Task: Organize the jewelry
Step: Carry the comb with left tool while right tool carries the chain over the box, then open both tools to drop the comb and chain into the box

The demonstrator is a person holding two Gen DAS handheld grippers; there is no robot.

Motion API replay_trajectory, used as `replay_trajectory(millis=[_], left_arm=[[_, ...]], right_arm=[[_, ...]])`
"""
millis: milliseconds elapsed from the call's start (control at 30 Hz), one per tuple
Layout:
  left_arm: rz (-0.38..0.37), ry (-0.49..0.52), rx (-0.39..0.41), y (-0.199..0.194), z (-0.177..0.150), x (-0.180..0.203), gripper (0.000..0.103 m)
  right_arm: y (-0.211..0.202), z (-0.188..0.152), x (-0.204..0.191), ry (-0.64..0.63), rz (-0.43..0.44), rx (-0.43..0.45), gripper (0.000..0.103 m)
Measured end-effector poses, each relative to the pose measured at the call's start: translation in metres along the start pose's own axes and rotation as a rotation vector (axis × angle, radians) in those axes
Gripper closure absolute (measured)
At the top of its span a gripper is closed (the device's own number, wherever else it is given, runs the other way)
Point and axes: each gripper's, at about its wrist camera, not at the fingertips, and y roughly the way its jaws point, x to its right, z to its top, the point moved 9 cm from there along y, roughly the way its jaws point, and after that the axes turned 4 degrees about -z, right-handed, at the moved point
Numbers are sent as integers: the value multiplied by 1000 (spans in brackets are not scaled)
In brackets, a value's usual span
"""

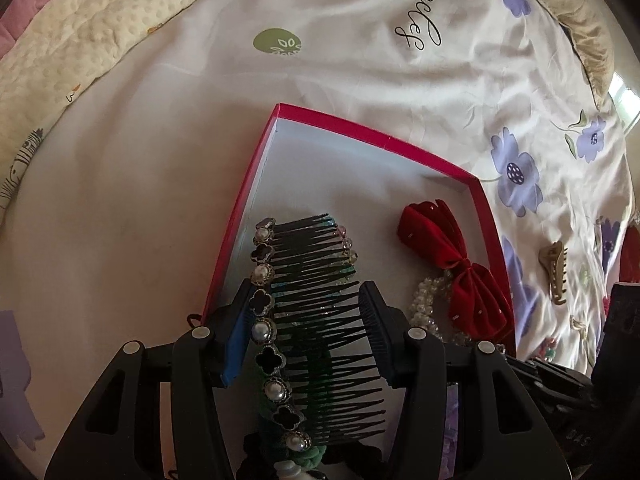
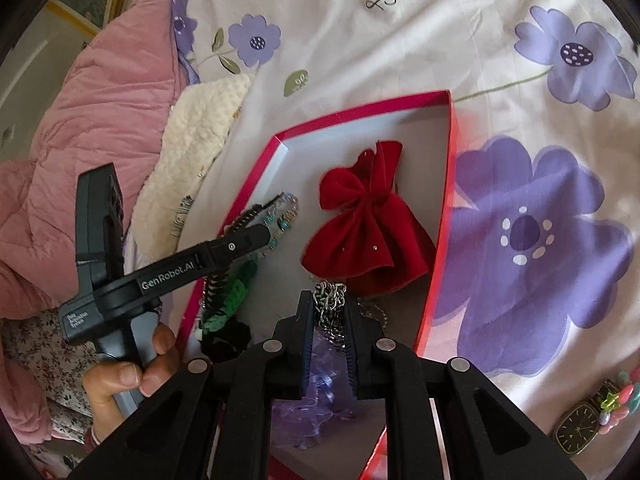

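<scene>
A red-rimmed box [image 1: 360,128] with a white floor lies on the flowered bedsheet. My left gripper [image 1: 308,292] is shut on a black double hair comb [image 1: 320,312] with a strip of pearls and black clovers, held over the box's left side. In the right wrist view the left gripper [image 2: 260,236] reaches in from the left with the hair comb [image 2: 280,208]. My right gripper [image 2: 329,300] is shut on a bunched silver chain [image 2: 330,296] above the box [image 2: 360,110]. A red velvet bow [image 1: 452,264] [image 2: 368,232] lies inside the box.
In the box are a pearl bracelet [image 1: 428,300], a green scrunchie [image 2: 236,284] and a purple translucent piece [image 2: 320,392]. On the sheet lie a tan hair claw [image 1: 554,272], a watch [image 2: 580,428] and a bead bracelet [image 2: 620,400]. A cream blanket [image 1: 80,52] and a pink quilt [image 2: 100,100] are at left.
</scene>
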Motion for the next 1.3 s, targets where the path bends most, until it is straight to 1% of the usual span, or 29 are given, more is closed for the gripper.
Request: replay_trajectory(millis=[67,233,367,500,633,833,967,1033,1133,1300], left_arm=[[-1,4,-2,0,0,1,52],[2,-2,-10,0,0,0,51],[0,-11,-14,0,-1,1,51],[-5,-14,-23,0,-2,2,46],[-9,-16,-22,-2,-4,4,39],[-2,-13,-21,-7,-7,6,38],[-2,-18,-10,-17,-9,8,32],[3,-15,3,-23,-10,10,31],[8,-5,18,-33,-11,14,30],[33,20,55,-47,-13,23,28]], right_arm=[[3,-2,2,0,-7,-11,89],[3,-2,-1,-9,-13,-7,85],[1,-3,-2,-16,-26,-6,84],[-3,-3,-1,-1,-22,1,79],[-16,-2,-4,5,-4,25,71],[-41,-3,-2,20,11,65,69],[-64,-9,8,42,9,96,66],[-73,-11,15,55,1,111,64],[-92,-18,31,81,-12,135,63],[-121,-34,71,149,-62,163,62]])
